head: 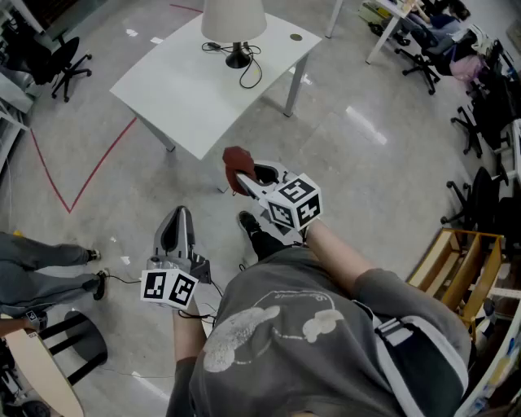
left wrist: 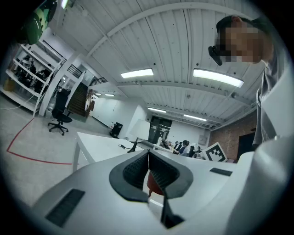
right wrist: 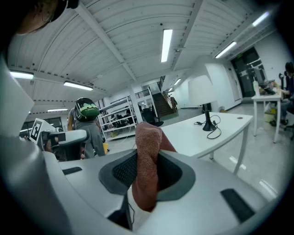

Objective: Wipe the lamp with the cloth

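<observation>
A lamp (head: pixel 234 24) with a white shade and black base stands on the white table (head: pixel 187 89) ahead of me; the right gripper view shows the lamp (right wrist: pixel 203 94) at the right, well away. My right gripper (head: pixel 242 181) is shut on a rust-red cloth (head: pixel 236 165), which sticks up between the jaws as a folded wad (right wrist: pixel 148 160). My left gripper (head: pixel 176 234) hangs lower at the left, shut with nothing between its jaws (left wrist: pixel 148 172). Both grippers are short of the table, above the floor.
A black cable (head: pixel 248 69) trails from the lamp base across the table. Office chairs (head: pixel 61 61) stand at the far left and at the right. A wooden crate (head: pixel 456 261) sits at the right. Another person's legs (head: pixel 49 273) are at the left.
</observation>
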{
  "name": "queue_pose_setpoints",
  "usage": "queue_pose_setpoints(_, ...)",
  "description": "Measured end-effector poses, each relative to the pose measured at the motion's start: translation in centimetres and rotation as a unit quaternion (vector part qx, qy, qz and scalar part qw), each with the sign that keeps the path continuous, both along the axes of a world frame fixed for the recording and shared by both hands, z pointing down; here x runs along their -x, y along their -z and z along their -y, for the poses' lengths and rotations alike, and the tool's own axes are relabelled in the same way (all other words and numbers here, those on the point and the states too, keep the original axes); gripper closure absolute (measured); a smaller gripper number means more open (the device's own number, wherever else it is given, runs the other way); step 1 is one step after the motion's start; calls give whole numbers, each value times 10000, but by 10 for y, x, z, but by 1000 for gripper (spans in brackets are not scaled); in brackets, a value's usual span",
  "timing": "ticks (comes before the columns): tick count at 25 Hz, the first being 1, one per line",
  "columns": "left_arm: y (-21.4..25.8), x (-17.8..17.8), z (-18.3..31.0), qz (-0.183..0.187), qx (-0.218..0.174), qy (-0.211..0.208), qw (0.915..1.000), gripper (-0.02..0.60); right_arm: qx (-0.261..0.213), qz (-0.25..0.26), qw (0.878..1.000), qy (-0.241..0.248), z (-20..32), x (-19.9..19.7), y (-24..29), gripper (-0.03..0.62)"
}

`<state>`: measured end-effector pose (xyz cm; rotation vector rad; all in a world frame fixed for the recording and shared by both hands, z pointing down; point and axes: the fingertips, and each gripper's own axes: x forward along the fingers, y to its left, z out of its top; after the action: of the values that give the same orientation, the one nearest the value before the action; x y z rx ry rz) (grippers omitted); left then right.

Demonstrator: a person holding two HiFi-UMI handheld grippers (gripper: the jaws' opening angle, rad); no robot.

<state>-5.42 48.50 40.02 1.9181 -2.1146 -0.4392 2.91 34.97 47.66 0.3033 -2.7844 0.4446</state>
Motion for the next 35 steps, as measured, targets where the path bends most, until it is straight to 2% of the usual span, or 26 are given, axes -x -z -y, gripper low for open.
queue_pose_setpoints(8,5,69,54,133,77,202,9997,574,2,161,9997,174,59,81,9,497)
queue_pose_setpoints(21,19,144,164,155,102,336,9993,574,244,-2,9994,237,165,156,-5,497)
queue_pose_setpoints(30,35,170,182,380,-36,427,9984,574,169,175,9992,312,180,182,10,497)
queue_pose_setpoints(35,41,196,197,419,-144,269,9987,574,110,240,9996,130,183,194,16,497)
